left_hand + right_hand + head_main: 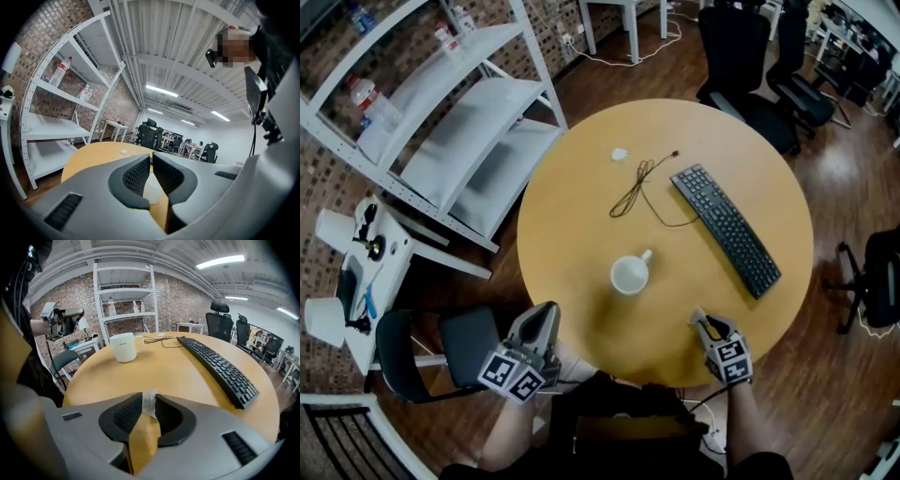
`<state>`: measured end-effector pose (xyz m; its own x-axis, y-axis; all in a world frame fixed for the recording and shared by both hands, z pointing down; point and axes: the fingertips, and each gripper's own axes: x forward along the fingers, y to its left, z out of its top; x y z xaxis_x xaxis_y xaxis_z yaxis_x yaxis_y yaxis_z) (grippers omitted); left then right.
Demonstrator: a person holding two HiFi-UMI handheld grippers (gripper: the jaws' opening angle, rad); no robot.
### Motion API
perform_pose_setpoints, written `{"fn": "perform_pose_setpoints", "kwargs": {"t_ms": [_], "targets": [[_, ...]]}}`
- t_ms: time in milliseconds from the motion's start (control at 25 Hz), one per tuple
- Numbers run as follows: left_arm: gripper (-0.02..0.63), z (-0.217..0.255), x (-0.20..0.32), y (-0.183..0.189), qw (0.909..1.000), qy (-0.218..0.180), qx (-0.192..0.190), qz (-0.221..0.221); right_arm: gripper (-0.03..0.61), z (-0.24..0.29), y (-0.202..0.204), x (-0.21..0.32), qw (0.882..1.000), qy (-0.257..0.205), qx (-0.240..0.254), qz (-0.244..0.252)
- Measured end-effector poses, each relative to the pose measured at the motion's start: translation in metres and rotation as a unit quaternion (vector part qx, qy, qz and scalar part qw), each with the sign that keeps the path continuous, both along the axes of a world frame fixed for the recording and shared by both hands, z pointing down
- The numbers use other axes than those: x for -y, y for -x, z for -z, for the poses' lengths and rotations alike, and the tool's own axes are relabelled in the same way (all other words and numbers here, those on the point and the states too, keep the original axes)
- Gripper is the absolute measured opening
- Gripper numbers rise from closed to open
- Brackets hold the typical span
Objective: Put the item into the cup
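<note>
A white cup (629,276) with its handle to the upper right stands upright near the middle of the round wooden table (581,216); in the right gripper view the cup (123,347) is far ahead and to the left. My right gripper (698,317) is low over the table's near edge, right of the cup. Its jaws (149,398) are shut on a small crumpled white item (151,405) pinched at the tips. My left gripper (550,309) hangs at the table's near left edge, its jaws (151,158) almost touching with nothing between them.
A black keyboard (727,228) lies diagonally on the right of the table, with a thin black cable (639,183) beside it and a small white scrap (619,154) at the far side. White shelving (459,122) stands left, office chairs (741,56) behind, and a dark chair (441,352) near left.
</note>
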<state>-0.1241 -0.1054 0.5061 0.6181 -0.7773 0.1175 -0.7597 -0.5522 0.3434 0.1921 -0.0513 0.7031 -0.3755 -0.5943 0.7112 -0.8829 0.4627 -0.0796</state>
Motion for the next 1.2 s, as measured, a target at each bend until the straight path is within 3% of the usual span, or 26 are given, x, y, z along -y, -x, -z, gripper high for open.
{"fn": "perform_pose_setpoints", "kwargs": {"t_ms": [200, 400, 600, 840, 1000, 1200], "targets": [[0.015, -0.003, 0.006, -0.001, 1.0, 0.002, -0.007, -0.002, 0.004, 0.007, 0.001, 0.002, 1.0, -0.008, -0.009, 0.0], [0.015, 0.002, 0.018, -0.003, 0.9997, -0.011, -0.019, -0.008, 0.0, 0.037, 0.007, 0.015, 0.999, -0.042, -0.025, 0.015], [0.016, 0.01, 0.029, 0.005, 0.9991, -0.031, -0.028, -0.006, 0.0, 0.098, 0.029, 0.048, 0.992, -0.113, -0.036, 0.043], [0.015, 0.018, 0.032, 0.035, 0.9968, -0.048, -0.057, 0.032, 0.0, 0.151, 0.07, 0.087, 0.98, -0.179, -0.016, 0.088], [0.015, 0.017, 0.025, 0.056, 0.9954, -0.053, -0.059, 0.055, 0.002, 0.168, 0.101, 0.101, 0.976, -0.187, 0.004, 0.11], [0.015, 0.011, 0.013, 0.083, 0.993, -0.046, -0.065, 0.087, 0.008, 0.164, 0.134, 0.114, 0.972, -0.183, -0.006, 0.15]]}}
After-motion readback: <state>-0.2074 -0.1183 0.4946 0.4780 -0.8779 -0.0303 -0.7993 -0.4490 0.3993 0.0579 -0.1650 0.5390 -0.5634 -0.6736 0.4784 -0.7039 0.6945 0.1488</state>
